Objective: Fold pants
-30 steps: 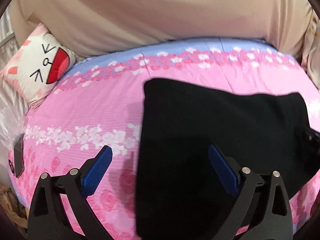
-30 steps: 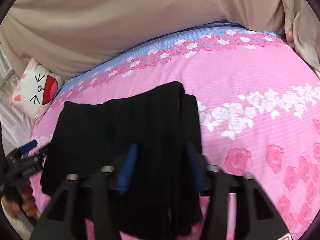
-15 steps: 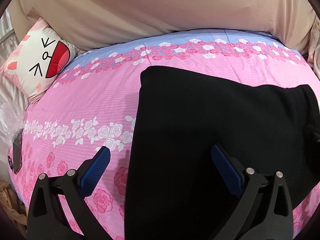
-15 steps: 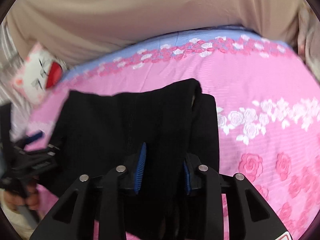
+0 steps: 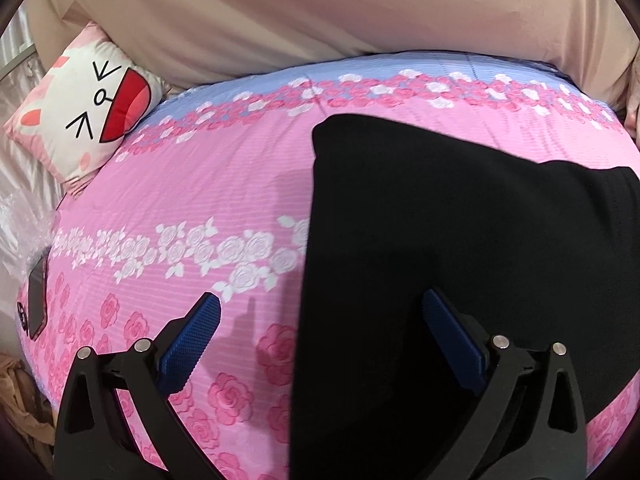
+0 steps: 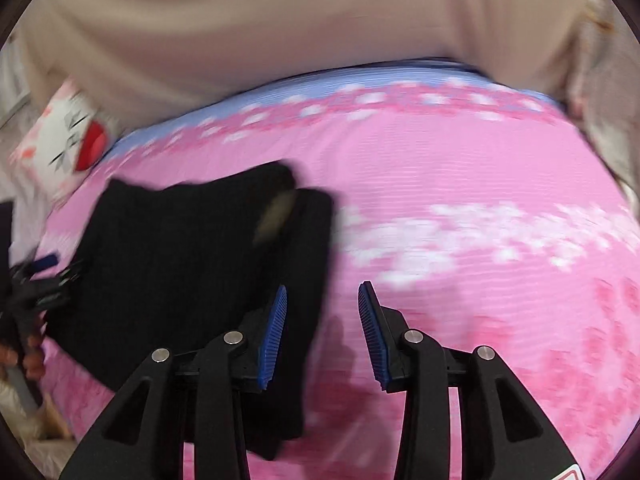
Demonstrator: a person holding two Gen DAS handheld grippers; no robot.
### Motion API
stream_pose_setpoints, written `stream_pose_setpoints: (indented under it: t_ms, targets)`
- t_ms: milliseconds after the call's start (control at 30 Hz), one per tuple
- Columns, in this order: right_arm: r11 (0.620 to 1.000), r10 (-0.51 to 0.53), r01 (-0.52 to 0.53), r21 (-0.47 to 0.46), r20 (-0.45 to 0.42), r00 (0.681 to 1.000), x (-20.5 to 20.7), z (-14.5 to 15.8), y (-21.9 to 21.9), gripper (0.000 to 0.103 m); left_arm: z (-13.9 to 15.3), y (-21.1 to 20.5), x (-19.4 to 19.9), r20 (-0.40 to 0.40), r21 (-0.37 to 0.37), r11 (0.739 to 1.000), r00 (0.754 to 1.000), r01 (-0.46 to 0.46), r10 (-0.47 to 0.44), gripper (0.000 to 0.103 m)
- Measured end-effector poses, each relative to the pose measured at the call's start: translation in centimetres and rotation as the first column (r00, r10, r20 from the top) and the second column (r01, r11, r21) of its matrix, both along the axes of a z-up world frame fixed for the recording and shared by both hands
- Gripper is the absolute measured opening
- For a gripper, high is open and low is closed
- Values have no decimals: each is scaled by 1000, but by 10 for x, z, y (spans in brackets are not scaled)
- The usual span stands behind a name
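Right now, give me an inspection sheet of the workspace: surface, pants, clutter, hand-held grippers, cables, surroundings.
Surface: bed with a pink rose-print sheet.
Job's things: black pants lying folded on the sheet.
Clutter: phone at the bed's left edge; cat pillow at the far left corner.
Grippers: left hand-held gripper open, one finger over the pants; right hand-held gripper open, holding nothing, view blurred.
Cables: nothing seen.
Surroundings: beige cloth behind the bed.

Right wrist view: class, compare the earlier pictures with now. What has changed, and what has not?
The right gripper let go of the folded black pants; its jaws opened and it swung right, off the cloth. The left gripper stayed open, and the pants stayed on the pink floral bedsheet.
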State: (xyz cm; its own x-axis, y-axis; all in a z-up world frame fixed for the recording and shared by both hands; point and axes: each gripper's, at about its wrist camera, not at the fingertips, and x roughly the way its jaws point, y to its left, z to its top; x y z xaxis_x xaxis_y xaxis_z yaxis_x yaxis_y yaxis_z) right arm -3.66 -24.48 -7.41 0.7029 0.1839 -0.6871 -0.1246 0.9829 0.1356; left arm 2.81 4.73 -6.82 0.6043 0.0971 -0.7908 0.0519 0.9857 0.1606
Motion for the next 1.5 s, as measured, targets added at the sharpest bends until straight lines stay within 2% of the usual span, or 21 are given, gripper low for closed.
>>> stream_pose_setpoints:
  t_ms: [167,233,267,333,367,433,467,633,800,900,967,1000,1033,1100,1233,1300,1333,1367,1400,1467,1500]
  targets:
    - [994,107,-107,36,16,994,2,13,26,38,0,10,-1,-6,5,1000,1000,-18,19,98]
    - [994,103,-103,25,-8,995,10,8,29,64,-1,14,0,-11,-13,1000,1000,-21,21,98]
    - [994,103,-103,23,-25,994,14,4,28,68,-1,15,0,-13,-19,1000,1000,-22,22,98]
    - [985,122,-112,129,-67,990,25,-5,19,69,-2,14,0,-11,-22,999,1000,-26,26,98]
    - [980,119,-104,168,-80,990,28,-6,15,68,-2,14,0,-10,-19,999,1000,-26,26,98]
    - [979,103,-89,182,-72,992,26,2,4,40,0,14,0,-9,-17,1000,1000,-22,22,98]
    - [976,94,-79,202,-67,993,23,7,-2,38,1,14,-1,-7,-18,1000,1000,-21,21,98]
    - [917,171,-113,382,-121,978,20,-1,-20,41,-2,17,0,-10,-28,999,1000,-26,25,98]
    - [936,186,-140,322,-116,976,19,-6,8,59,-2,13,0,0,-5,1000,1000,-25,25,98]
    - [946,199,-169,277,-82,977,20,3,29,56,-1,14,0,1,-3,1000,1000,-27,27,98]
    - [942,247,-222,251,-72,966,24,5,49,34,0,13,1,1,-3,1000,1000,-31,31,98]
    - [930,276,-247,272,-75,958,27,6,52,3,1,13,1,3,0,1000,999,-32,32,98]
    - [933,275,-248,260,-69,959,27,11,56,0,4,11,1,11,4,1000,1000,-29,29,98]
    - [961,220,-215,175,-11,975,22,31,55,0,11,9,1,25,8,1000,999,-24,23,98]
    - [974,73,-92,205,97,993,3,70,1,0,25,4,-1,63,-10,1000,998,-4,5,98]
    - [988,-53,42,151,65,996,0,61,-31,1,21,1,0,54,1,1000,999,1,-1,98]
    - [986,-85,82,143,17,996,2,50,-43,12,17,-1,2,40,4,1000,999,4,-4,98]
    - [980,-98,102,168,-35,995,3,40,-51,12,13,-3,3,28,3,1000,1000,9,-9,98]
    - [960,-64,84,266,-85,994,2,28,-57,12,10,-5,3,18,2,1000,1000,13,-13,98]
    - [938,22,6,345,-78,997,-1,23,-48,12,6,-8,2,18,11,1000,1000,11,-12,98]
    - [938,45,-18,345,-71,996,-2,24,-41,24,6,-8,2,22,15,1000,1000,10,-11,98]
